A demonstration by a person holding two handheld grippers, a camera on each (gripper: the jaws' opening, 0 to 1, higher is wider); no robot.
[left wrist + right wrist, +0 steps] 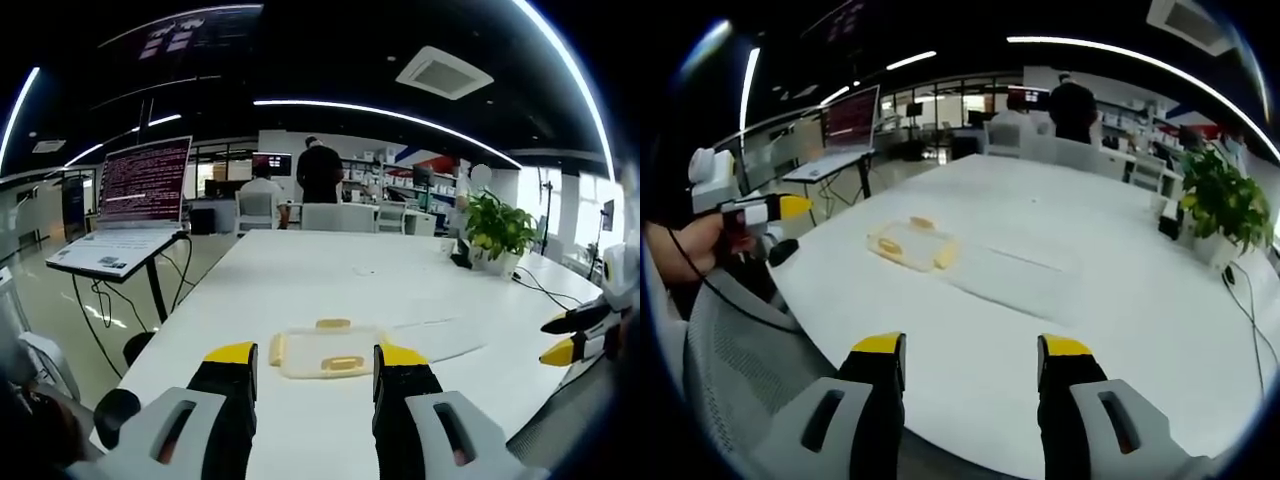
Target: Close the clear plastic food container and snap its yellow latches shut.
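White table point(330, 270) – clear container point(330, 352) lies near edge; left tongs point(315, 362), right tongs point(973, 355) both agape, empty.

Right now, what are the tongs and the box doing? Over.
Left tongs open, empty, above table. Right tongs open, empty. Clear container flat on table, untouched; latch state unclear. Nothing in the way.

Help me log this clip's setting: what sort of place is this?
Probably an open-plan office or lab. A long white table holds the clear container, a laptop sits on a stand beside it, a potted plant stands at the far edge, and people work at desks behind under strip lights.
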